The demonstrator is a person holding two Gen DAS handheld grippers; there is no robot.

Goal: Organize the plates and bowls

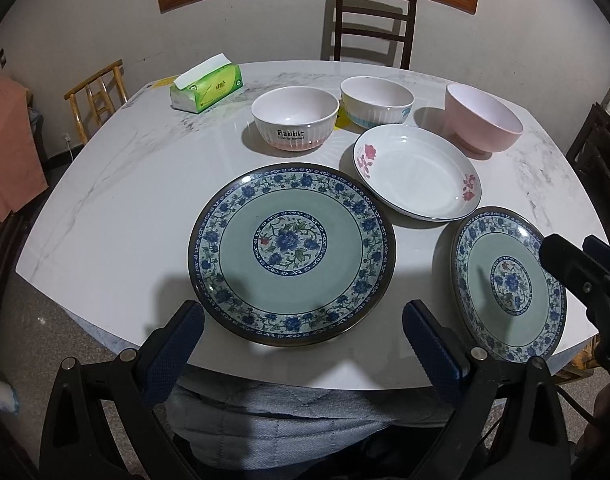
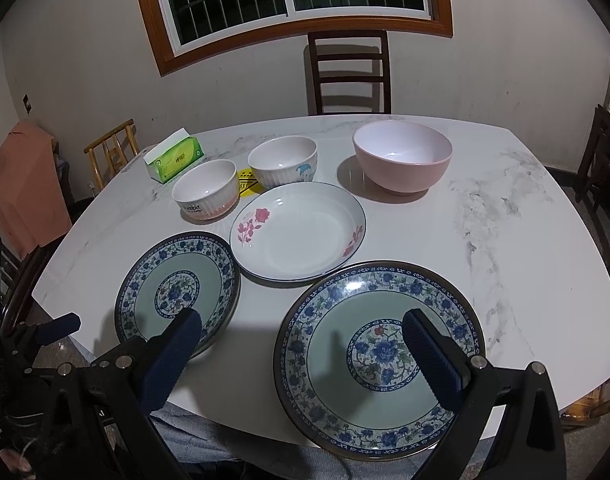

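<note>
Two blue-and-green floral plates lie near the table's front edge: the left plate and the right plate. Behind them is a white plate with pink flowers. Further back stand a "Rabbit" bowl, a ribbed bowl and a pink bowl. My left gripper is open and empty just in front of the left plate. My right gripper is open and empty above the right plate's left rim.
A green tissue pack sits at the back left of the white marble table. A dark chair stands behind the table, a bamboo chair at the left, and dark chairs at the right.
</note>
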